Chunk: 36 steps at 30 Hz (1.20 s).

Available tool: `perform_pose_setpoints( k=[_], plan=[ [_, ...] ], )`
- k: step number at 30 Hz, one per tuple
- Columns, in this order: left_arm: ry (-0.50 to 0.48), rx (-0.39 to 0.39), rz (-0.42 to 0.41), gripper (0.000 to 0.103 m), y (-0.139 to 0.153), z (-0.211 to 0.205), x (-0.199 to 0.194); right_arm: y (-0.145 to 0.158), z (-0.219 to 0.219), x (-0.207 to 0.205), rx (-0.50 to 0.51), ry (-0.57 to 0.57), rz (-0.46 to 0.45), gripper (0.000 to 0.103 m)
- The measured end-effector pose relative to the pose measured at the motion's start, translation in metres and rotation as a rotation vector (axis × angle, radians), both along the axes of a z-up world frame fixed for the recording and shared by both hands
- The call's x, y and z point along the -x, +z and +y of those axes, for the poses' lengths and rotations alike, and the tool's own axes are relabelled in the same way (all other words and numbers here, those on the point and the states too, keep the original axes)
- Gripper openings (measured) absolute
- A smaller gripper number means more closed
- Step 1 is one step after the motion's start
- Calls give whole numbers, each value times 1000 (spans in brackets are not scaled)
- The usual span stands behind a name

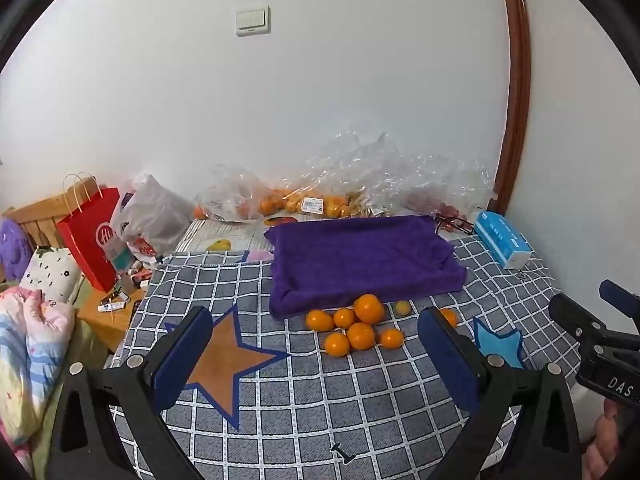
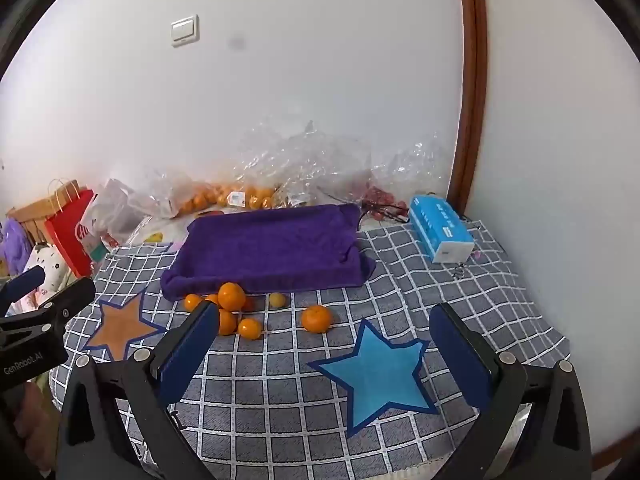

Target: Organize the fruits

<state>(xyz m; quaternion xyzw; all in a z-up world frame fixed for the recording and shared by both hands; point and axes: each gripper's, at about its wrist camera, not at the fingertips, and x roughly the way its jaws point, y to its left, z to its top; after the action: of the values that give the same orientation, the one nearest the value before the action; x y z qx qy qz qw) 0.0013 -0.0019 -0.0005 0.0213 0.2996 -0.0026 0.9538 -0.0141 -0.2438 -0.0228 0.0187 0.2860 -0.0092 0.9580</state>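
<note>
Several oranges (image 1: 360, 322) lie in a loose cluster on the checked cloth, just in front of a purple towel-lined tray (image 1: 356, 260). A small yellowish fruit (image 1: 402, 307) sits beside them. In the right wrist view the cluster (image 2: 231, 308) is left of centre, one orange (image 2: 317, 319) lies apart to the right, and the tray (image 2: 268, 248) is behind. My left gripper (image 1: 316, 356) is open and empty, short of the oranges. My right gripper (image 2: 326, 354) is open and empty too, above a blue star patch (image 2: 374, 372).
A brown star patch (image 1: 224, 360) lies under the left gripper. A blue tissue box (image 2: 440, 232) stands at the back right. Clear plastic bags with more oranges (image 1: 304, 200) line the wall. A red paper bag (image 1: 94, 236) and bedding (image 1: 32, 340) sit at the left.
</note>
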Motion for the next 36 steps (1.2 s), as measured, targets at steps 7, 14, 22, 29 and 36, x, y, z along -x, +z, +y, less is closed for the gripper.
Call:
perform_pose_setpoints(
  k=[7, 14, 22, 29, 36],
  plan=[
    [-1, 14, 11, 103, 0, -2, -2, -3, 8, 1, 33, 11, 15, 103],
    [7, 41, 12, 103, 3, 2, -2, 1, 11, 5, 49, 6, 20, 103],
    [12, 43, -8, 103, 11, 6, 2, -4, 16, 3, 56, 20, 26, 103],
    [24, 51, -11, 103, 11, 8, 3, -4, 17, 3, 45, 23, 23, 103],
    [25, 57, -7, 103, 9, 7, 4, -2, 19, 6, 47, 20, 9, 103]
  ],
)
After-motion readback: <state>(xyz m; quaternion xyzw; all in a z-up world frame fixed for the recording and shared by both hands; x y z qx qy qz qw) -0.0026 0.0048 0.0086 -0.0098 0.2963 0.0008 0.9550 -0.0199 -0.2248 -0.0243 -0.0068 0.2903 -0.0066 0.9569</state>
